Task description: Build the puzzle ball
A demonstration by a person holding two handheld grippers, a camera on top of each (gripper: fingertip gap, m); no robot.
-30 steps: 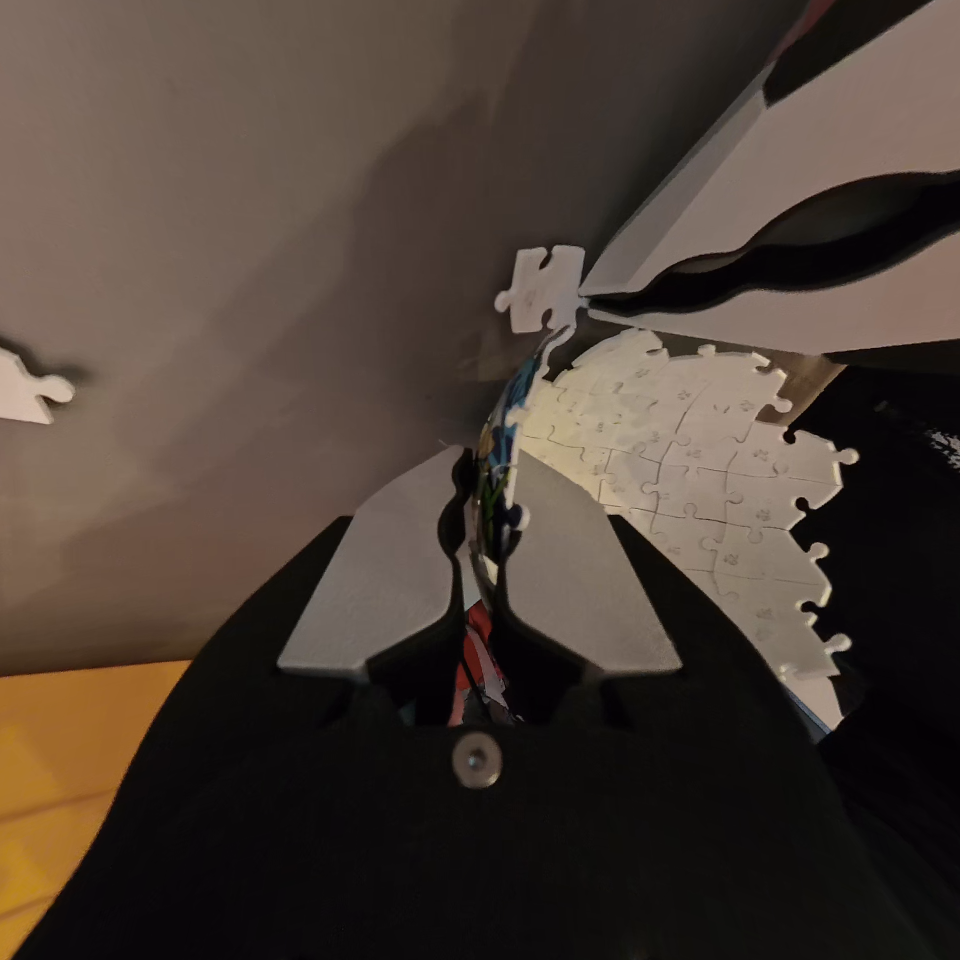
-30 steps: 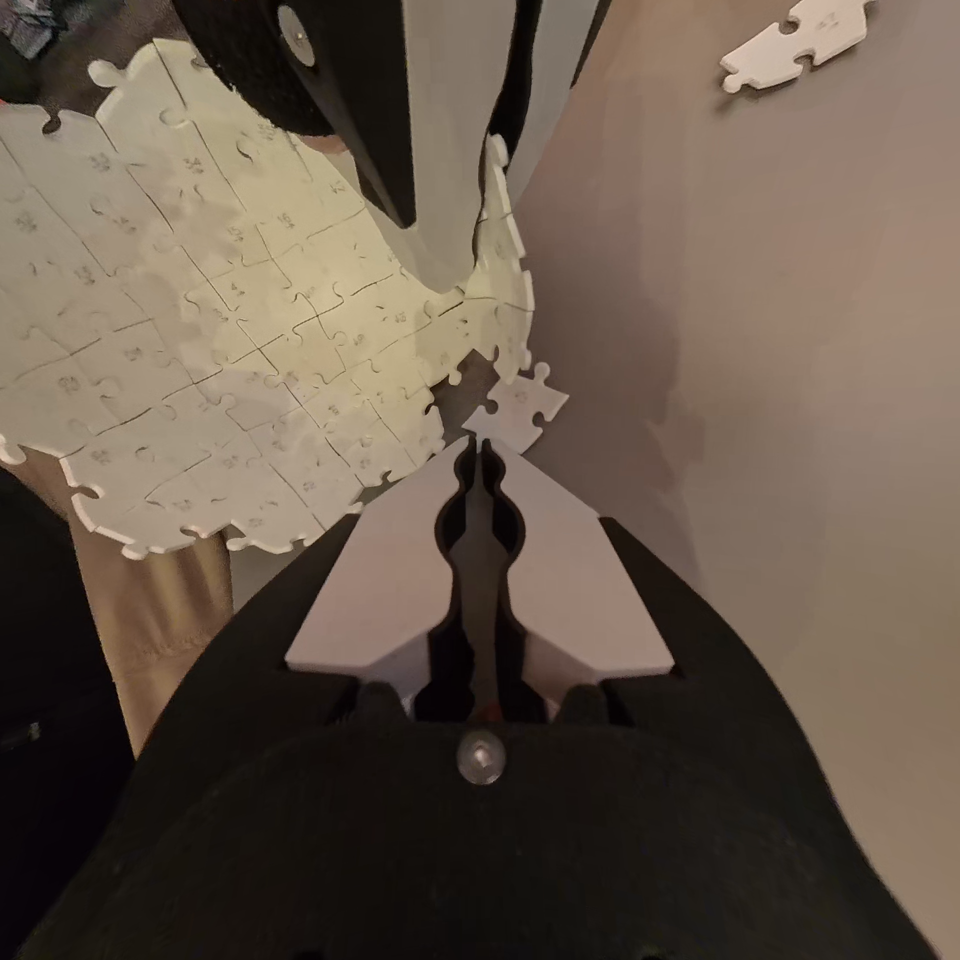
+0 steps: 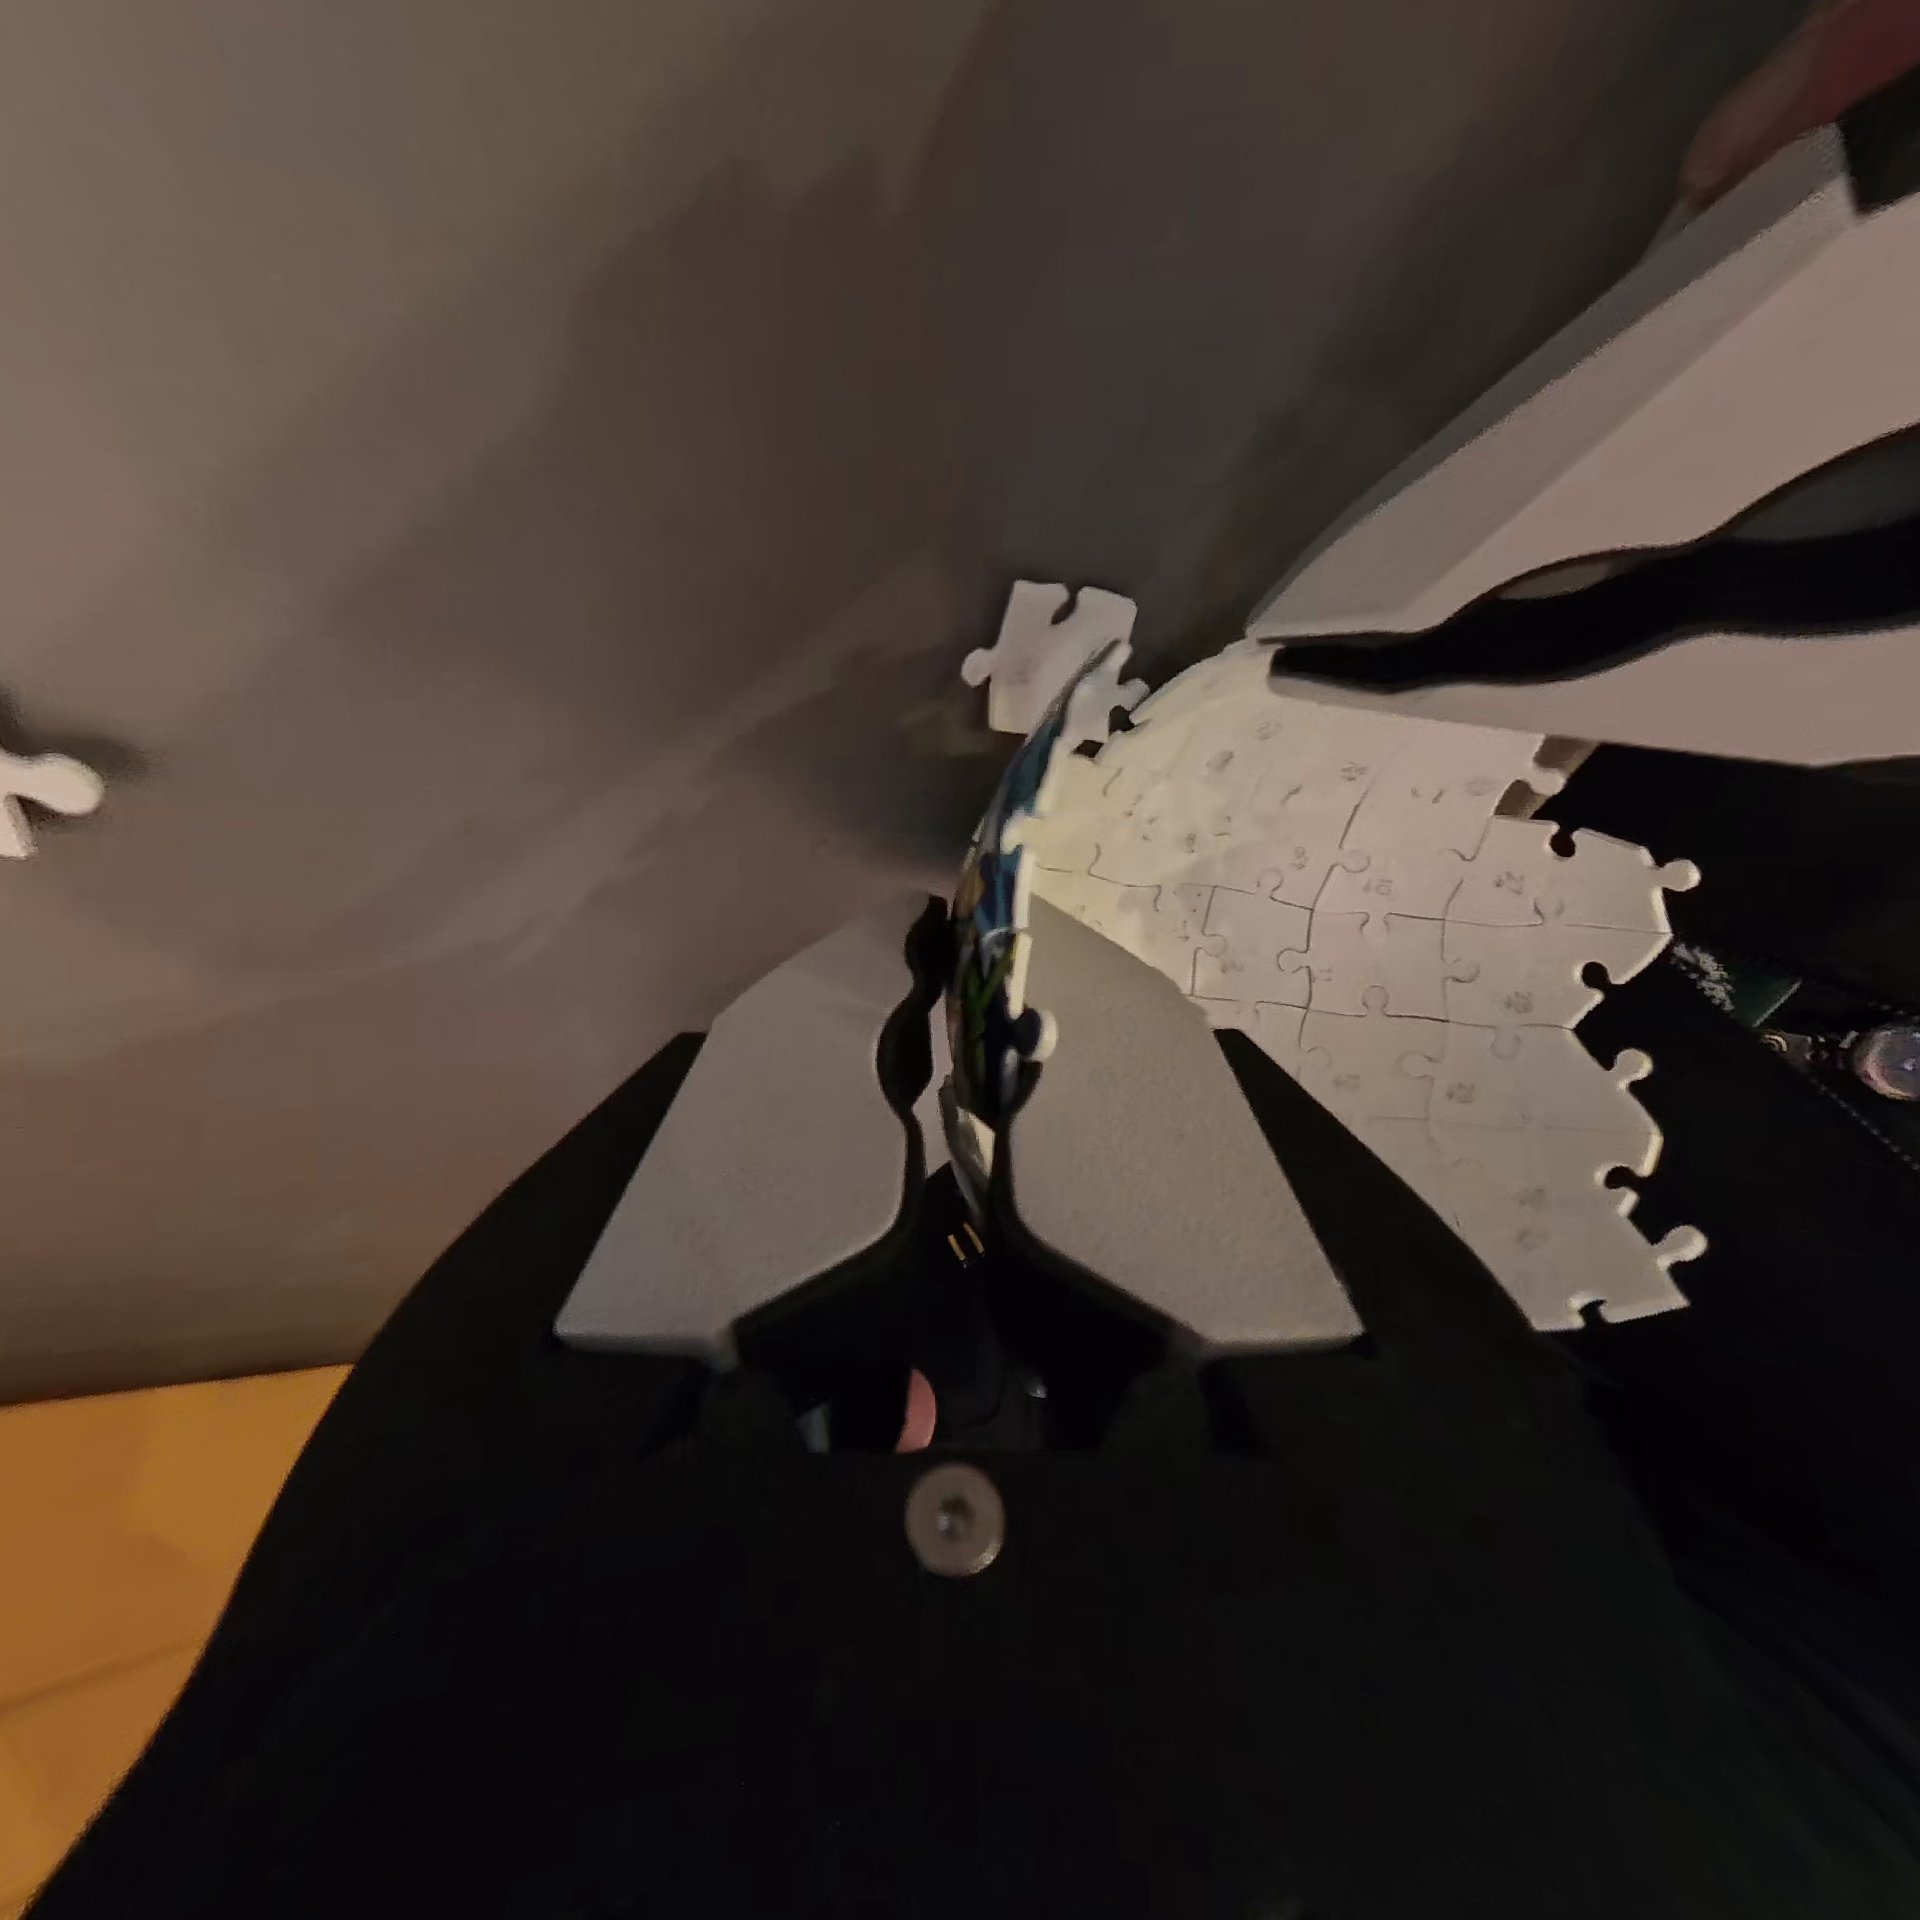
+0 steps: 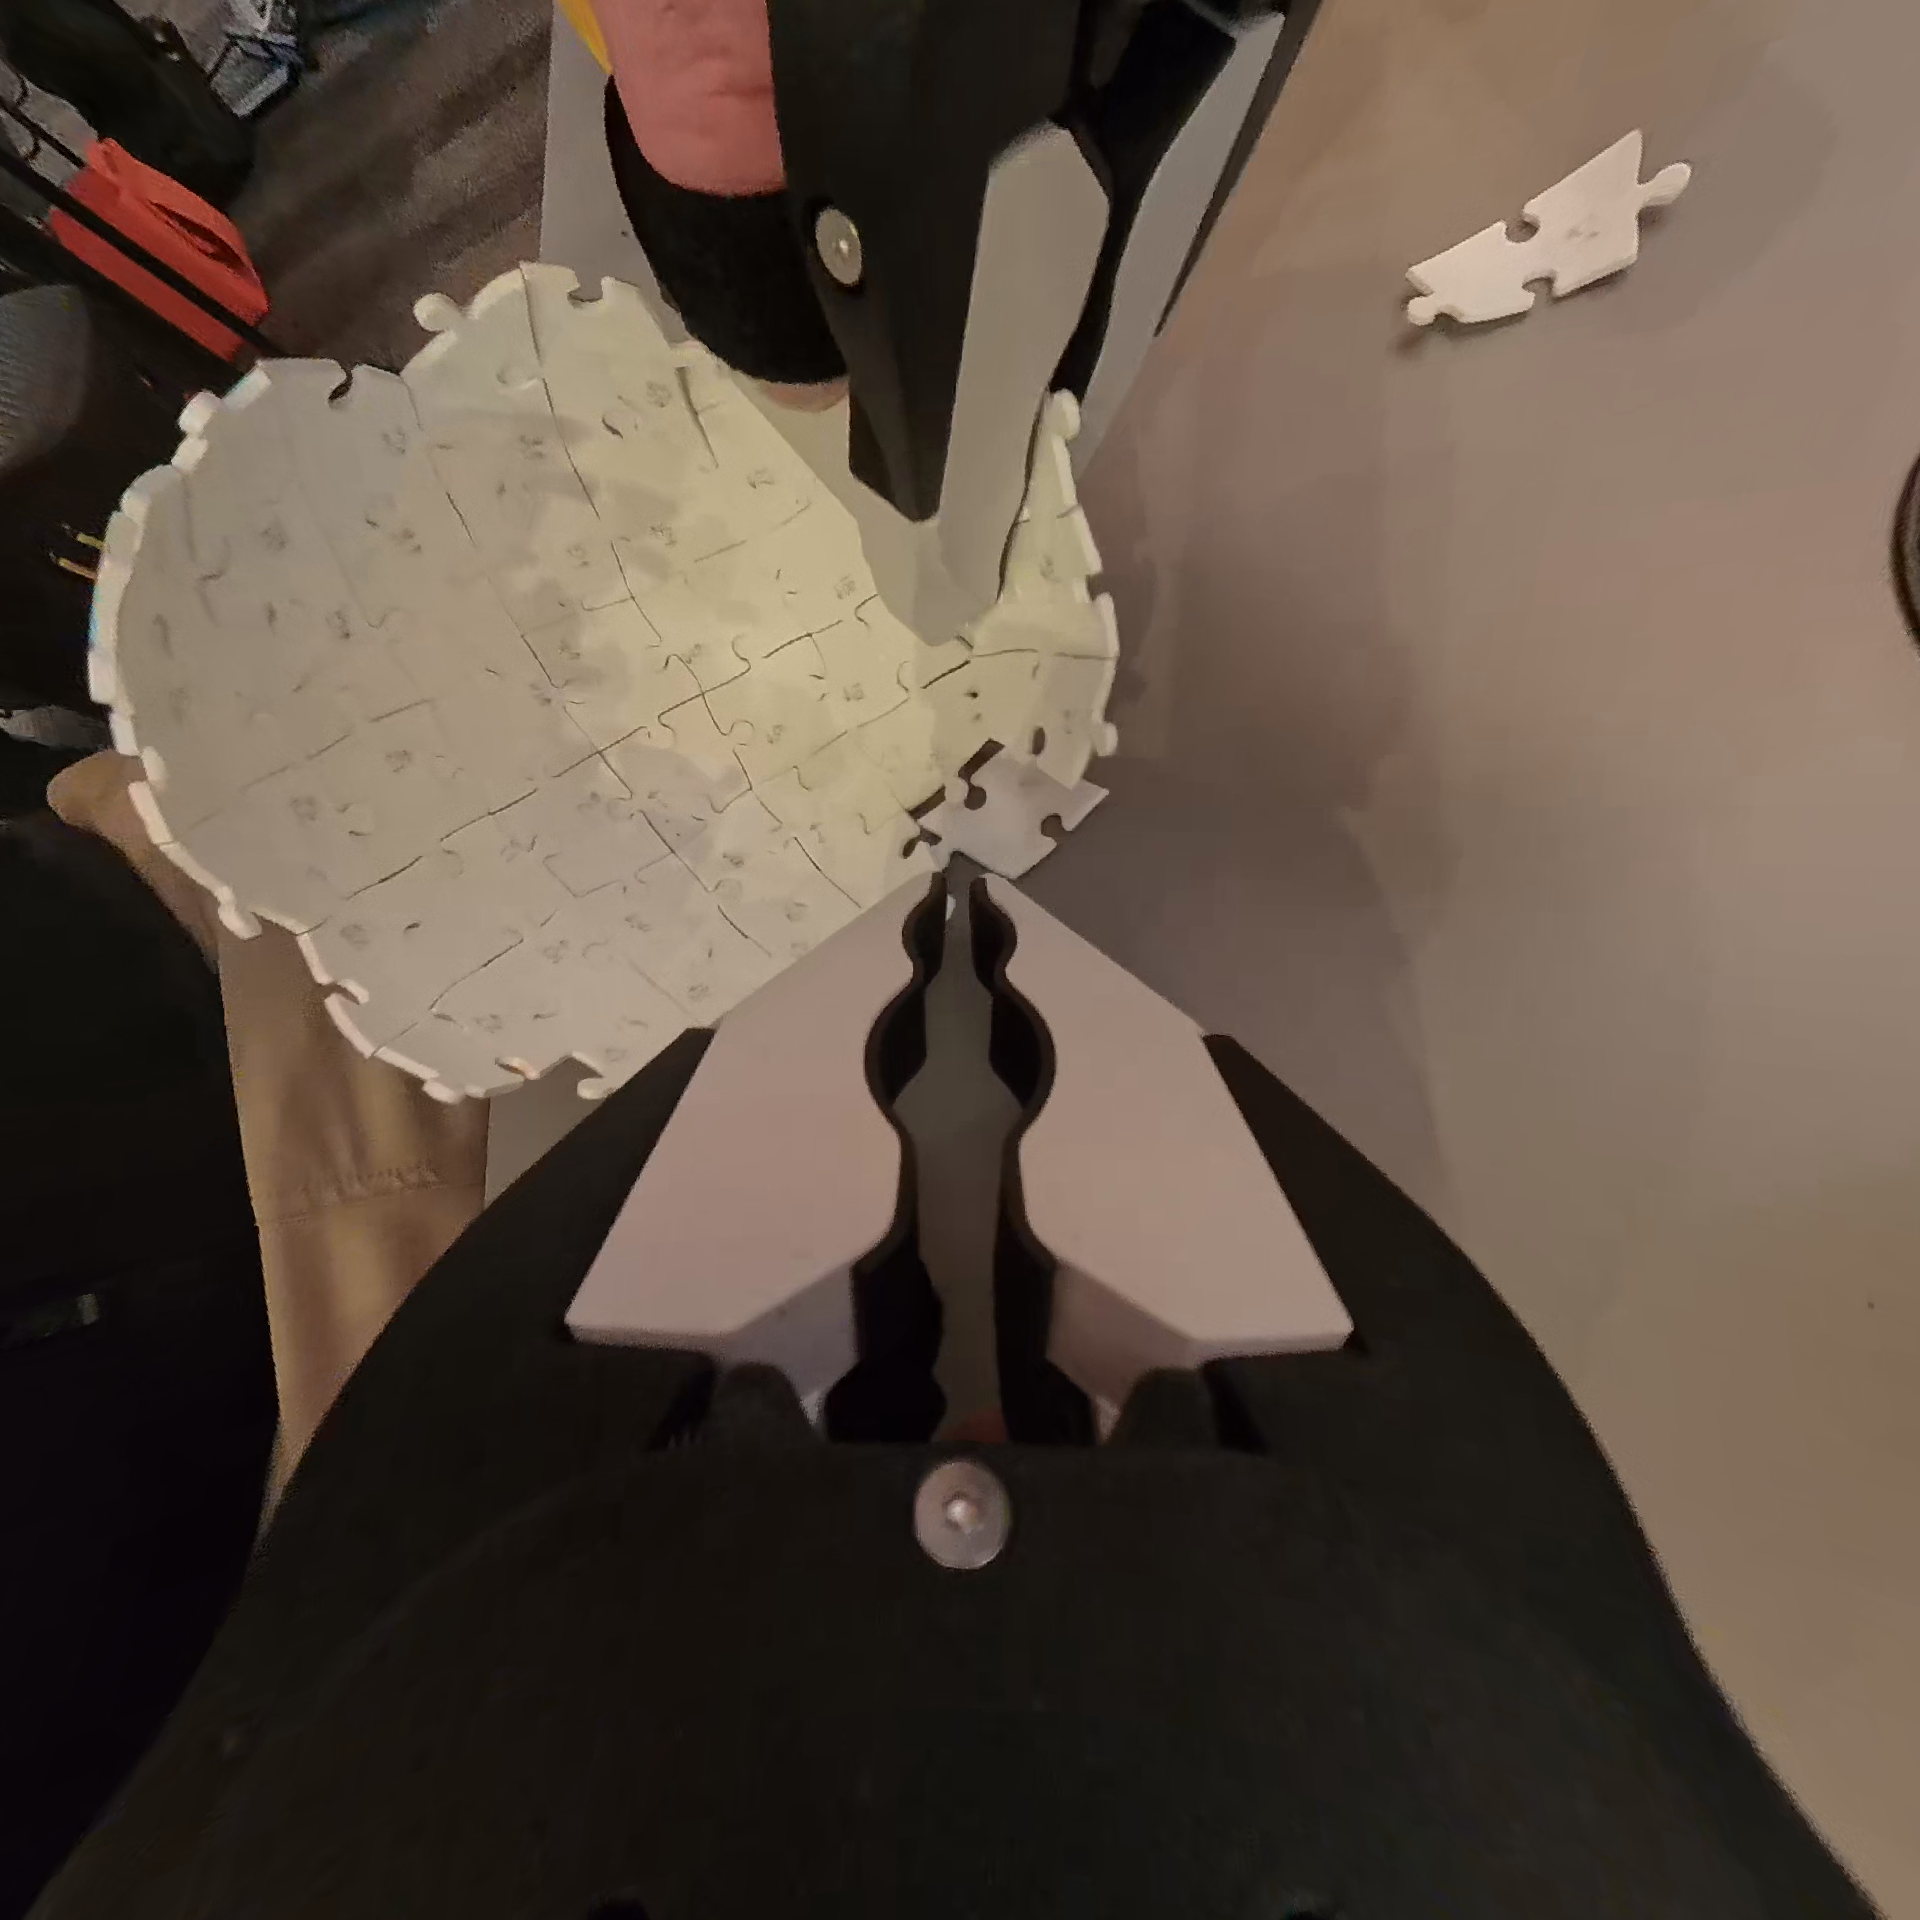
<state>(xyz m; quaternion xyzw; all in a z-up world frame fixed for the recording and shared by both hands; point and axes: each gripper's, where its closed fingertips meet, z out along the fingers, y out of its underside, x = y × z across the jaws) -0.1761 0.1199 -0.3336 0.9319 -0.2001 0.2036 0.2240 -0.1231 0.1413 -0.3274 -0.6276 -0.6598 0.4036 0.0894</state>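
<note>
The partly built puzzle ball [image 4: 499, 675] is a curved shell, white inside and coloured outside. My left gripper [image 3: 971, 935] is shut on the shell's rim [image 3: 1351, 935] and holds it above the table. It comes in from the top of the right wrist view [image 4: 956, 613]. My right gripper [image 4: 958, 883] is shut on one white puzzle piece [image 4: 1013, 816] and holds it against the shell's edge. The piece [image 3: 1049, 655] and the right gripper [image 3: 1262, 646] also show in the left wrist view.
Two joined white pieces [image 4: 1548, 244] lie on the grey table [image 4: 1558, 935] at the far right. Another loose piece [image 3: 42, 790] lies at the left. A yellow surface [image 3: 156, 1558] borders the table. A red and black object [image 4: 156, 239] and tan trousers [image 4: 343, 1143] are beyond the edge. The tips of one gripper are about 6 centimeters away from the tips of the other.
My right gripper has brought the single piece from a little off the shell up against its rim. The shell has tilted and more of its inside shows in the right wrist view.
</note>
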